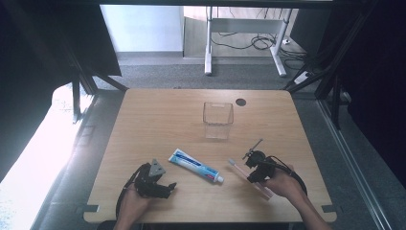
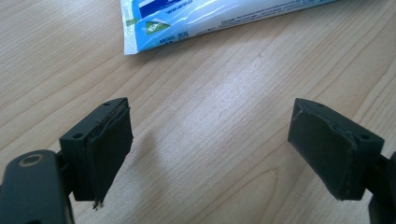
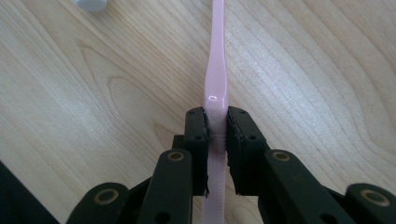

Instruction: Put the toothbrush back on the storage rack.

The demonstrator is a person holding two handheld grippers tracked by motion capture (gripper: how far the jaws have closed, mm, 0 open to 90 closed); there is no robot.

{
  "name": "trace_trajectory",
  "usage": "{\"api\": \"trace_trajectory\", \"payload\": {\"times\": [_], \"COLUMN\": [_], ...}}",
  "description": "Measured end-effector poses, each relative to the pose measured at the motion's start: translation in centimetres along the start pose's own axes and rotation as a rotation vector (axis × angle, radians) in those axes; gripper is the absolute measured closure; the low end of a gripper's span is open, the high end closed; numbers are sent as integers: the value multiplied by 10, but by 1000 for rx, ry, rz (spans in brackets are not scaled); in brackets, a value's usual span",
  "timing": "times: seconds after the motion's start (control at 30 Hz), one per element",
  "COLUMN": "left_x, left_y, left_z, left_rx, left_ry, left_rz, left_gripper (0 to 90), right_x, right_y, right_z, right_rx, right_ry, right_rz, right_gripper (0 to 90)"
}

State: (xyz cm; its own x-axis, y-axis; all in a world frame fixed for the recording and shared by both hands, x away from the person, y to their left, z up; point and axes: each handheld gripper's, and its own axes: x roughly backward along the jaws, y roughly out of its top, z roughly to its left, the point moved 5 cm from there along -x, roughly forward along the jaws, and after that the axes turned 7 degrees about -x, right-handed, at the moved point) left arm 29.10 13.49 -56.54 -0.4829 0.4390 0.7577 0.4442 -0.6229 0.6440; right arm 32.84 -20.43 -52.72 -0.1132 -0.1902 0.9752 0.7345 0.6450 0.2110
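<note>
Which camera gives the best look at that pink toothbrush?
The right gripper view: the toothbrush runs up the middle, its handle clamped by the right gripper. The high view shows it small, partly hidden by that gripper. The left gripper view looks at the toothpaste instead.

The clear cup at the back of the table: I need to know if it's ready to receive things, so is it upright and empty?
Upright and empty: the clear cup stands on its base with its mouth up, and the table shows through its walls.
</note>
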Motion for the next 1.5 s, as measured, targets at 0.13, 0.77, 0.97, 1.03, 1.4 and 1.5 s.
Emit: {"api": "trace_trajectory", "payload": {"times": [0.13,0.77,0.97,1.03,1.4,1.5], "left_x": [-1,-1,-1,-1,-1,-1], "left_y": [0,1,1,0,0,1], "left_z": [-1,-1,-1,-1,-1,-1], "left_rx": [-1,-5,-4,-4,-10,-11], "left_ry": [-4,-6,-4,-5,-15,-21], "left_rz": [1,-3,-5,-1,-13,-22], "left_gripper": [146,146,146,145,140,139], "right_x": [6,39,47,49,55,55], "right_y": [2,23,32,35,53,58], "right_z": [-2,-5,-5,-5,-9,-12], "right_rx": [12,16,29,28,10,7], "right_ry": [6,27,27,24,37,36], "right_rz": [-18,-140,-192,-210,-270,-282], "right_gripper": [791,792,792,792,792,792]}}
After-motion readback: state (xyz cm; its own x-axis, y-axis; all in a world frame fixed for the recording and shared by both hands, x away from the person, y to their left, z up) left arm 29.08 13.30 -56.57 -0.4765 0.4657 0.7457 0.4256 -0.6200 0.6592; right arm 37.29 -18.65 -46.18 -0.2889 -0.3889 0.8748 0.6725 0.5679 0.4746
